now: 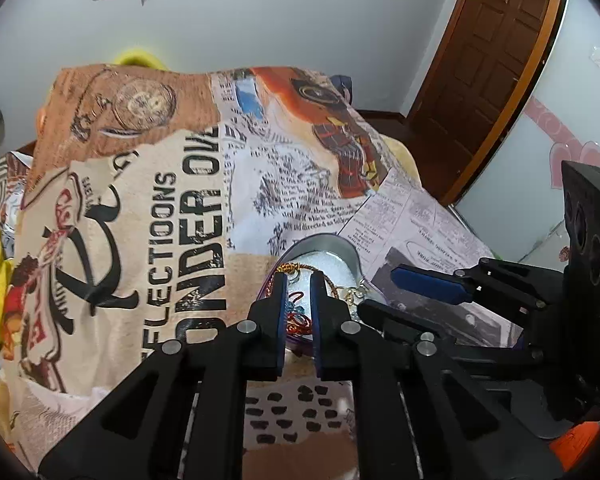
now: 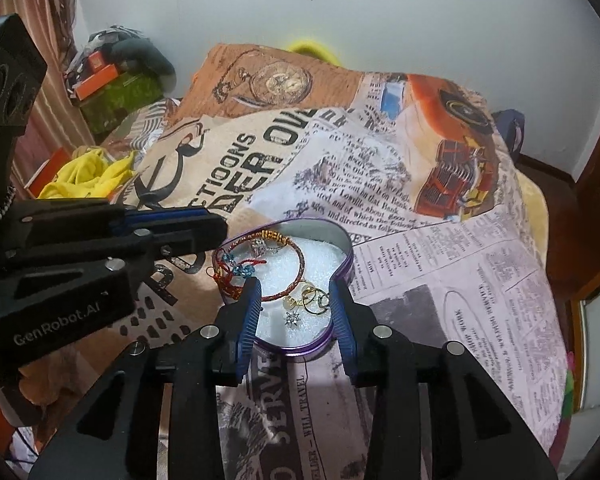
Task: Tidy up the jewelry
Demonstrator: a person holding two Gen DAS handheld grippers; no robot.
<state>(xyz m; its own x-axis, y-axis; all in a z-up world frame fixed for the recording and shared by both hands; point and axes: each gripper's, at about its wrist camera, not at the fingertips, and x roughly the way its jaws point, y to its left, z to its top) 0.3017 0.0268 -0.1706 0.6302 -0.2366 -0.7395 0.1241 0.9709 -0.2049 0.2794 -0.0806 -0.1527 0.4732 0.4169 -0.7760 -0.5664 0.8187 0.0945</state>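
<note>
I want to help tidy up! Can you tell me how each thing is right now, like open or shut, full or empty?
Heart-shaped tin: lid off, lying flat on the blanket.
Red bracelet: inside the tin, on the white padding.
Gold rings: inside the tin, loose.
Star charm: inside the tin.
Left tool: nearly shut, nothing held, over the tin.
Right tool: open, empty, over the tin.
Door: shut.

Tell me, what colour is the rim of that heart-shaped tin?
Purple, around a white lining; the heart-shaped tin shows best in the right wrist view.

Home bedroom: blanket-covered bed (image 2: 420,208), wooden door (image 1: 496,60).
</note>
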